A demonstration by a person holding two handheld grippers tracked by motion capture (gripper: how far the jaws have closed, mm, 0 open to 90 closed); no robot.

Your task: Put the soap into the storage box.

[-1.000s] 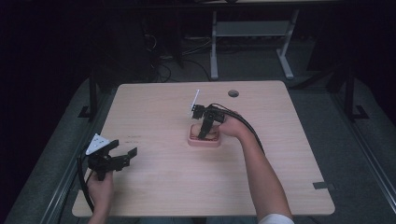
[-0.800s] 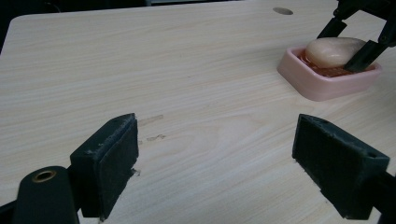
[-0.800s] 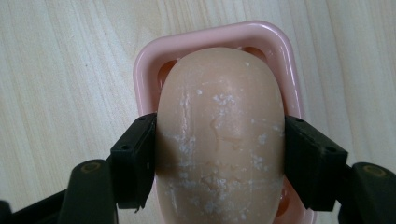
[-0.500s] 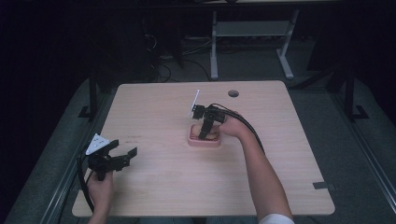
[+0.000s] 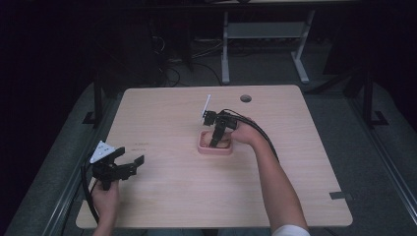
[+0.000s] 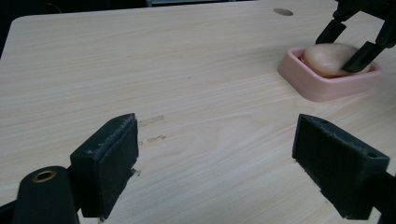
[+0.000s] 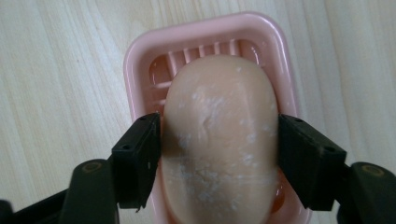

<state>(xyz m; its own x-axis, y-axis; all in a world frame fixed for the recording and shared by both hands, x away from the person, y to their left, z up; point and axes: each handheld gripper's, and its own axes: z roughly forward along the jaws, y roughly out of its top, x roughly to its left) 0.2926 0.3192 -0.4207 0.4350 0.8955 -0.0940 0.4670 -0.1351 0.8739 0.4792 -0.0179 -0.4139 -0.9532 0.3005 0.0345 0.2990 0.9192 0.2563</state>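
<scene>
right gripper (image 7: 219, 140) jaws pressing both sides of pale peach oval soap bar (image 7: 222, 140), seemingly gripping, in pink ribbed plastic soap dish (image 7: 135, 60) mid-frame; left gripper (image 6: 215, 163) gaping wide, holding nothing, lower left.

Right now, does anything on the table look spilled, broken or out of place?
Nothing stands out. The peach oval soap bar lies in its pink plastic dish, white flecks on top, with the right gripper closed around its sides.

Bare table (image 5: 295, 147) all round; pink dish (image 5: 215, 146) at centre alone obstructs.
</scene>
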